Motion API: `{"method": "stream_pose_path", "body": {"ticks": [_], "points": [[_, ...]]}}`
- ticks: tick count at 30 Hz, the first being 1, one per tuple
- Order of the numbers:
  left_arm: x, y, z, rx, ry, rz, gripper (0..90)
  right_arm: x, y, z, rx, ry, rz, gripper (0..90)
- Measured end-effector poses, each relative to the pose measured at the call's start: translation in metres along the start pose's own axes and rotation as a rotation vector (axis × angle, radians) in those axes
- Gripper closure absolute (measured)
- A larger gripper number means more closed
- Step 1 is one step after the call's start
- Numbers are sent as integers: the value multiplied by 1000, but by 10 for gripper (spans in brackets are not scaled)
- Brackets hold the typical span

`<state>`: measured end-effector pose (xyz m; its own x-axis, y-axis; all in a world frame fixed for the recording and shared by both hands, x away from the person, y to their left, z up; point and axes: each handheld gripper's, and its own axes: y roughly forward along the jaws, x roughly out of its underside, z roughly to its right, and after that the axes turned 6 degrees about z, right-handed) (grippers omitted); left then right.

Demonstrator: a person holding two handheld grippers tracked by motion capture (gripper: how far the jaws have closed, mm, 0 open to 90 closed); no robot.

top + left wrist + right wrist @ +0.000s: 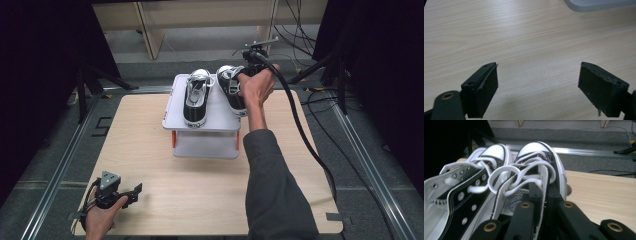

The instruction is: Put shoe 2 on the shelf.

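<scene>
Two black-and-white lace-up sneakers are at a white two-level stand [220, 123] at the far middle of the wooden table [200, 195]. One sneaker [196, 97] lies on the stand's top. The other sneaker [229, 85] is at the stand's right edge, and my right gripper [243, 76] is shut on its upper by the laces. In the right gripper view, the held sneaker [536, 155] sits beside the first sneaker [466, 187], with the right gripper [542, 192] pinching its side by the laces. My left gripper [134, 192] rests open at the table's near left corner; the left gripper [537, 82] holds nothing.
A thick black cable [300, 130] trails from the right gripper over the table's right side. Metal rails [65, 160] run along both sides of the table. Wooden furniture legs [150, 30] and loose cables [300, 25] are on the floor behind. The stand's corner [599, 5] is ahead of the left gripper.
</scene>
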<state>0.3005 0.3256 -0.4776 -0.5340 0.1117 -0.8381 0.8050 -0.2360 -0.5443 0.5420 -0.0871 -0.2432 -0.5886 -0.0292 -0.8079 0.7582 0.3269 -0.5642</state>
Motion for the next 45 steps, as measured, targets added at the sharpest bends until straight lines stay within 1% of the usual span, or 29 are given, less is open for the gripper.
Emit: {"method": "stream_pose_path", "body": {"ticks": [1,3,4,5,6,8,10,11,13,14,15,16,18,19,21,23,25,27,29,30,31,32,34,35,37,40,42,44,45], "points": [[0,0,0,2,-1,1,157,1,2,-2,0,10,4,870],[0,0,0,1,-1,2,157,2,7,-3,10,-4,9,869],[0,0,0,2,-1,3,157,3,8,-5,17,15,-1,869],[-1,0,0,5,-1,3,157,4,10,-5,13,2,-5,868],[-1,0,0,5,-3,6,157,6,12,-10,16,15,-10,866],[-1,-1,1,-3,2,0,157,7,12,-12,16,1,1,864],[-1,0,1,2,9,2,157,8,10,-16,11,63,-10,856],[-2,-1,2,0,8,-3,157,9,10,-16,-3,42,-18,851],[-2,-1,2,2,7,-1,157,10,9,-22,-14,58,-50,842],[-2,0,2,-3,9,-3,157,10,8,-26,-18,81,-55,839],[-1,0,2,-3,8,-4,157,11,8,-27,-27,67,-47,838],[-1,0,2,-1,6,-1,157,11,7,-30,-29,80,-52,836],[-1,0,2,7,3,5,157,11,7,-35,-33,61,-62,834],[-1,-1,2,3,3,8,157,11,7,-34,-31,38,-62,834],[-1,-1,2,-2,7,-3,157,13,8,-34,-30,33,-84,823],[-1,1,1,5,3,0,157,15,8,-32,-56,41,-90,813],[-1,1,2,11,-5,10,157,16,7,-30,-58,21,-107,796],[-1,0,2,3,5,5,157,18,7,-29,-54,24,-123,776],[-1,0,2,4,3,5,157,20,10,-27,-66,27,-146,763],[-1,-1,2,-2,7,-5,157,21,11,-26,-76,20,-141,762],[-1,-1,3,-2,6,-2,157,22,11,-26,-87,48,-142,763],[-1,0,3,-1,5,3,157,22,11,-24,-98,56,-142,763],[-1,0,2,7,1,5,157,22,10,-19,-119,22,-133,776],[-1,-1,2,-3,6,-4,157,22,10,-18,-120,20,-132,785],[-1,-1,2,-1,9,-7,157,21,9,-14,-121,-19,-118,797],[-1,-1,3,-1,6,-3,157,20,10,-13,-116,-35,-117,811],[-1,0,3,-1,7,-7,157,20,10,-11,-124,-51,-117,817],[-1,0,3,0,7,-2,157,22,11,-11,-140,-46,-113,818],[-1,0,3,0,8,-3,157,23,12,-10,-140,-63,-112,818]]}}
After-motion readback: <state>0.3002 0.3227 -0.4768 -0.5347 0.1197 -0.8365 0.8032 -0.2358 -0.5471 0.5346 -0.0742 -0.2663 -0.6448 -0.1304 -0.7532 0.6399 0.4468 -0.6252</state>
